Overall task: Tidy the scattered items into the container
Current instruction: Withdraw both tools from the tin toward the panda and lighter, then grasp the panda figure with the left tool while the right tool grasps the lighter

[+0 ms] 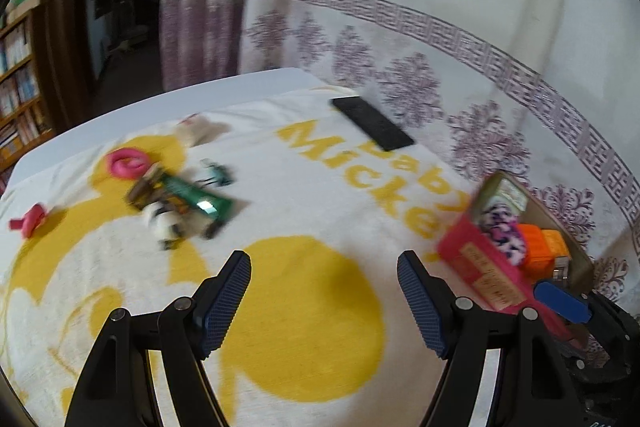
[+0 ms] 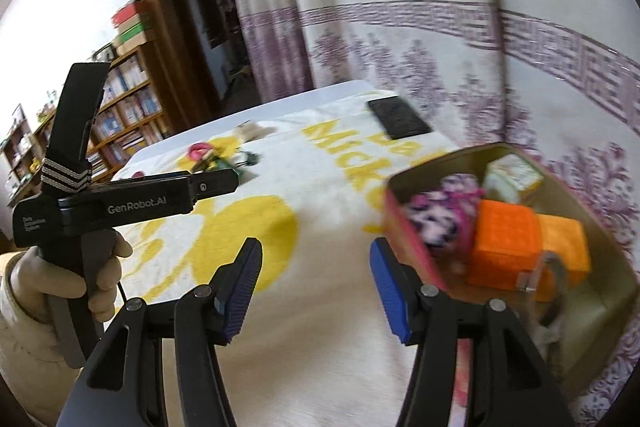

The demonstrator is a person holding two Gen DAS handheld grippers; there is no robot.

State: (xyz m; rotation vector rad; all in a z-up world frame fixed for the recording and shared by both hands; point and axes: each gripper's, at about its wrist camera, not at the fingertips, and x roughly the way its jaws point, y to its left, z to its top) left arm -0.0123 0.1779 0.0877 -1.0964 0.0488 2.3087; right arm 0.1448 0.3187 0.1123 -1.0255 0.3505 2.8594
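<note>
My left gripper (image 1: 324, 267) stands open over the yellow-and-white towel (image 1: 304, 307), with nothing between its blue pads. Ahead to its left lies a blurred cluster: a pink ring (image 1: 126, 163), a green packet (image 1: 196, 195), a black-and-white toy (image 1: 164, 223) and a small teal item (image 1: 216, 173). A red item (image 1: 30, 221) lies at the far left. The pink-walled container (image 2: 404, 235) sits at the right, holding an orange box (image 2: 504, 243), patterned cloth (image 2: 440, 215) and a pale carton (image 2: 512, 179). My right gripper (image 2: 316, 267) is open and empty, just left of the container's near wall.
A black phone (image 1: 372, 123) lies at the towel's far edge, a beige item (image 1: 200, 131) at the back left. A gloved hand (image 2: 72, 275) holds the left gripper (image 2: 228, 183) at the left of the right wrist view. Patterned curtains hang behind the table; bookshelves stand far left.
</note>
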